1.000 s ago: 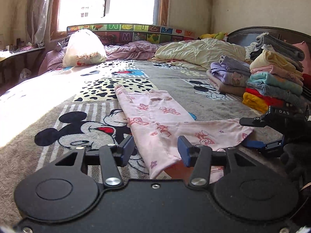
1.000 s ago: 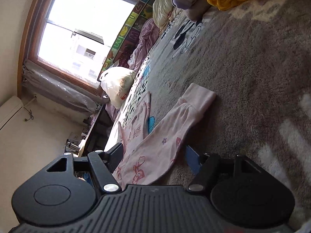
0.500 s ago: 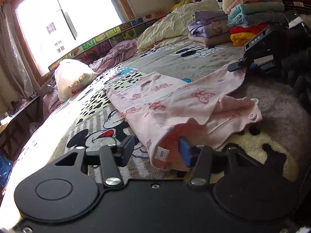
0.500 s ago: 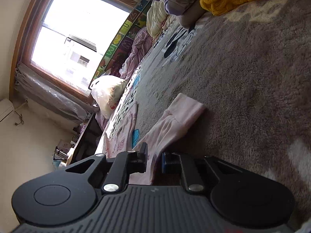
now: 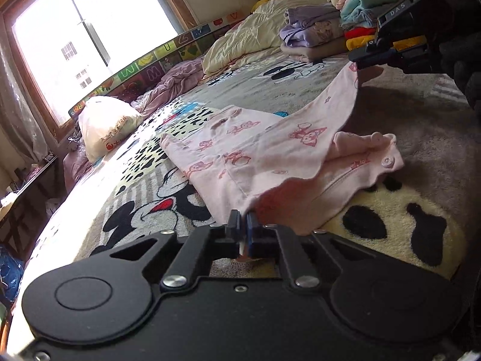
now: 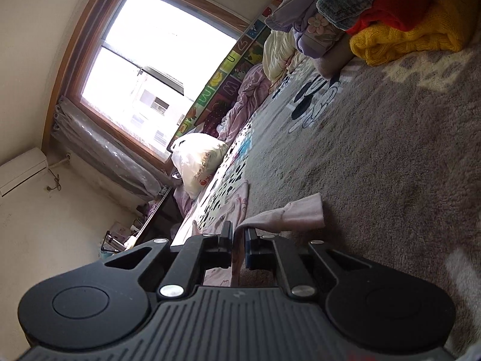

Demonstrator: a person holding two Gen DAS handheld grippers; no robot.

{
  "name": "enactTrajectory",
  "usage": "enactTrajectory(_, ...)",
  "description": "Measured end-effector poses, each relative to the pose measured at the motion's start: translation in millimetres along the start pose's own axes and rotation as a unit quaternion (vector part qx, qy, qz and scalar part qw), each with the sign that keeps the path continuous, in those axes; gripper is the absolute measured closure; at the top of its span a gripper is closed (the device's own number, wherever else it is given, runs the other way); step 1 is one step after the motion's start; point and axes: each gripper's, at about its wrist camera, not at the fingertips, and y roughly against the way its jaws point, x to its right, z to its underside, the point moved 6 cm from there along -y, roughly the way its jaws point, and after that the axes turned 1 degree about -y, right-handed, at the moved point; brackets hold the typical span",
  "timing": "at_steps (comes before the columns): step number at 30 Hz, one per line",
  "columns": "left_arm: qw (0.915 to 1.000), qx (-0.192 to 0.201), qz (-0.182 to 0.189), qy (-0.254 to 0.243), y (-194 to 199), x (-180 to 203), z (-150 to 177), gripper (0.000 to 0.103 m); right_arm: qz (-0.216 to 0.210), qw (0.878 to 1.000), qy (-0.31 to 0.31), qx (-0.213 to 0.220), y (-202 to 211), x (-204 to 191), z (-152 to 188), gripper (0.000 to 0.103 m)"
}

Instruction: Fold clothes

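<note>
Both jaws clamped on pink garment (image 5: 270,150), mid-frame on blanket (image 5: 421,114): left gripper (image 5: 243,225) at near edge, right gripper (image 5: 359,55) upper right. Light, limp, thin; best pinched at hems.

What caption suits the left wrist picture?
Left gripper and right gripper pinch a pink garment on a bed.

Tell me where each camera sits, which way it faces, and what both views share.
Left wrist: on the left gripper, low over the bed, facing the window; shut on the pink garment; the right gripper and a gloved hand show.
Right wrist: on the right gripper, rolled sideways, facing the window; shut on the garment's sleeve.
Shared: garment, white bag, folded pile.
</note>
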Motion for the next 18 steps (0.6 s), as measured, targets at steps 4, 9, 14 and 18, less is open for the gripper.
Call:
enactTrajectory(4,0.9993,-0.02,0.005,-0.031,-5.4,7.8,7.0,0.1,0.02,1.0,0.006,-0.01,1.4,2.3,1.2,0.094)
enactTrajectory(9,0.999,-0.018,0.04,0.001,3.4,-0.9,4.5,0.089,0.063,0.997,-0.041,-0.024,4.5,17.6,14.2,0.08)
enactTrajectory(14,0.9972,0.0,0.051,0.055,9.1,-14.5,1.1,0.078,0.063,0.996,-0.052,-0.03,5.2,15.9,20.1,0.045)
enactTrajectory(18,0.9971,-0.01,0.057,0.049,4.4,-7.1,4.2,0.078,0.062,0.997,-0.05,-0.022,-5.6,21.9,17.2,0.052)
